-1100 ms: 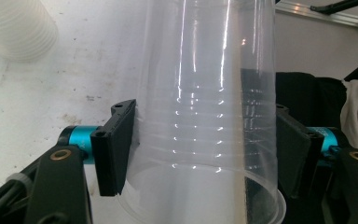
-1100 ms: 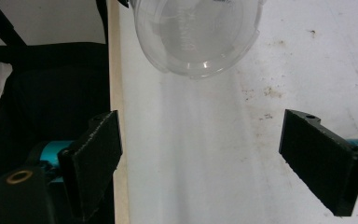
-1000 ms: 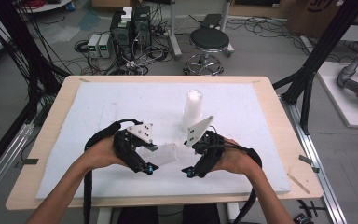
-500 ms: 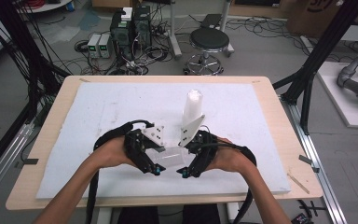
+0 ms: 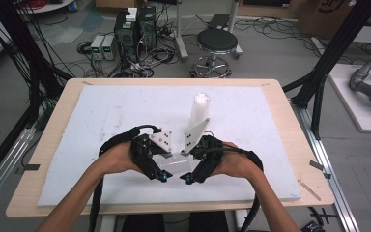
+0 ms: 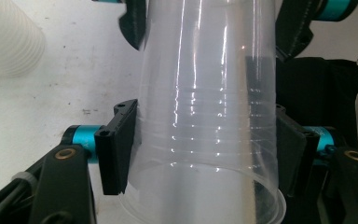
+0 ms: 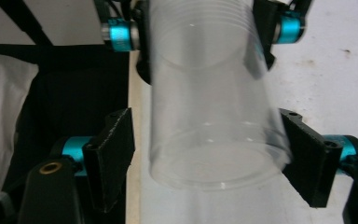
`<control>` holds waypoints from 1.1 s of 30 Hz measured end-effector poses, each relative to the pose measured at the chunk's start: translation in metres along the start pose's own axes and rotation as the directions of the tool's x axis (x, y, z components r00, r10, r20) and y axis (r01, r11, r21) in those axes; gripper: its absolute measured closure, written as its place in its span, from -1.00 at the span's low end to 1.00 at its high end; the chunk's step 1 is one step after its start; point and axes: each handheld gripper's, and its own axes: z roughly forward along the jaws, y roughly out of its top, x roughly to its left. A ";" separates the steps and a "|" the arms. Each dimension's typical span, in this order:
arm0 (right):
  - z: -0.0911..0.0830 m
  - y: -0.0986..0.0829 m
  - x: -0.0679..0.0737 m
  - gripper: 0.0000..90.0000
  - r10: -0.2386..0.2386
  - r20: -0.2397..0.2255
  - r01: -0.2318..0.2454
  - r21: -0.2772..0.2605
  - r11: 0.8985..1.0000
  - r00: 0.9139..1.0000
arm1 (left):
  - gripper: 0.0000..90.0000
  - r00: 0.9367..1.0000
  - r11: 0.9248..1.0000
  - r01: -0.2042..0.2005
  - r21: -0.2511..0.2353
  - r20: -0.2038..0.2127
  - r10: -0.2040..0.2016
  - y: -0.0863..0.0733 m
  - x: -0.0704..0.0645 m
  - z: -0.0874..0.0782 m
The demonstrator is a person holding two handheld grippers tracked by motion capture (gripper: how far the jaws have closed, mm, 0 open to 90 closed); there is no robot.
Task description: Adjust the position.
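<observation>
Both grippers have closed in since a second ago, and I now hold one clear plastic cup between them. Left gripper clamps its rim end; right gripper's jaws stand slightly apart around the base, so pulling nested cups apart looks next.

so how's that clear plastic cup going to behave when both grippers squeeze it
The clear plastic cup looks thin-walled, so it probably flexes or dents under a firm squeeze. Its glossy, tapered side may slip between the fingers. Being empty, it is likely very light.
</observation>
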 end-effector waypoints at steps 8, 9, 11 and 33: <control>-0.002 0.000 -0.001 -0.07 -0.007 0.017 0.007 -0.015 1.000 1.000 | -0.27 1.000 1.000 -0.009 -0.005 0.004 0.009 -0.001 -0.001 -0.001; -0.002 0.000 -0.001 -0.06 -0.007 0.017 0.007 -0.015 1.000 1.000 | -0.27 1.000 1.000 -0.010 -0.004 0.005 0.010 -0.001 0.000 0.000; -0.002 0.000 -0.001 -0.06 -0.008 0.016 0.009 -0.010 1.000 1.000 | -0.28 1.000 1.000 -0.009 -0.002 0.005 0.009 -0.001 -0.001 0.000; -0.011 -0.028 -0.001 -0.06 0.040 0.034 -0.033 -0.181 0.983 0.999 | -0.95 0.995 0.919 0.044 -0.391 -0.064 -0.074 -0.040 0.005 -0.021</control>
